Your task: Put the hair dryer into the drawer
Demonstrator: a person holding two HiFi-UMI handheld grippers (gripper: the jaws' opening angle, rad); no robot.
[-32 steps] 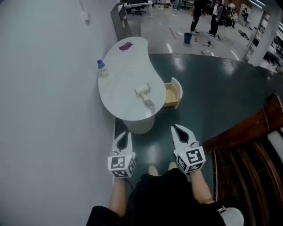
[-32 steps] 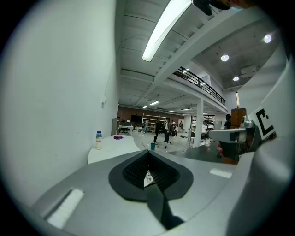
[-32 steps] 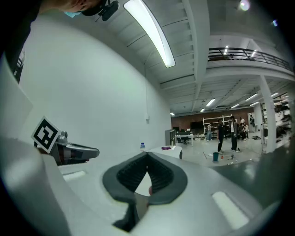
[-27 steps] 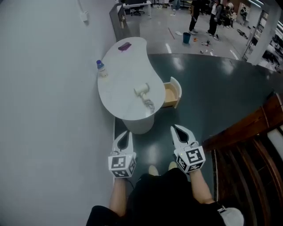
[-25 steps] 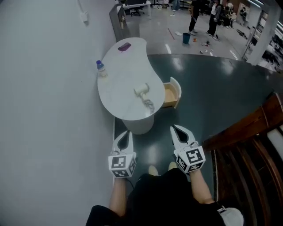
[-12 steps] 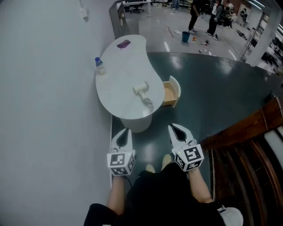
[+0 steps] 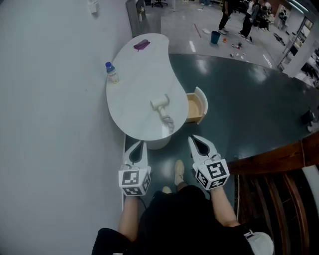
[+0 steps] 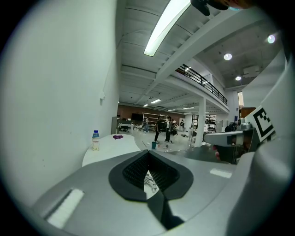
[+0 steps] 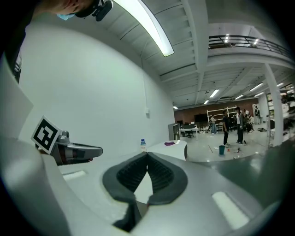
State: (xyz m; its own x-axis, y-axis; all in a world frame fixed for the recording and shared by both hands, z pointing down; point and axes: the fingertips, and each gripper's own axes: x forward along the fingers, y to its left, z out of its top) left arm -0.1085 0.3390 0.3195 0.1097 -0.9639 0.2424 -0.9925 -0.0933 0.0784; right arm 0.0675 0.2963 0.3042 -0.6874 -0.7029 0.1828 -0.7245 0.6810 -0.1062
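A white hair dryer [image 7: 161, 104] lies on the white kidney-shaped table [image 7: 134, 84], its cord [image 7: 167, 121] bunched toward the near edge. The table's wooden drawer [image 7: 195, 106] stands pulled open on the right side, with nothing seen inside. My left gripper [image 7: 136, 147] hovers shut and empty just short of the table's near end. My right gripper [image 7: 196, 141] is shut and empty too, below the drawer. In the left gripper view a bit of cord [image 8: 150, 181] shows through the gap behind the closed tips [image 8: 148, 151]. The right gripper [image 9: 147, 154] points at the table's far end.
A water bottle [image 7: 111, 72] and a purple object [image 7: 141, 45] sit on the table's far part. A white wall [image 7: 45, 109] runs along the left. Dark wooden stairs [image 7: 279, 189] lie to the right. People stand far off across the hall [image 7: 239, 15].
Both grippers and the person have moved forward toward the table; it and the open drawer now sit closer to the jaw tips. A shoe has stepped forward between the grippers.
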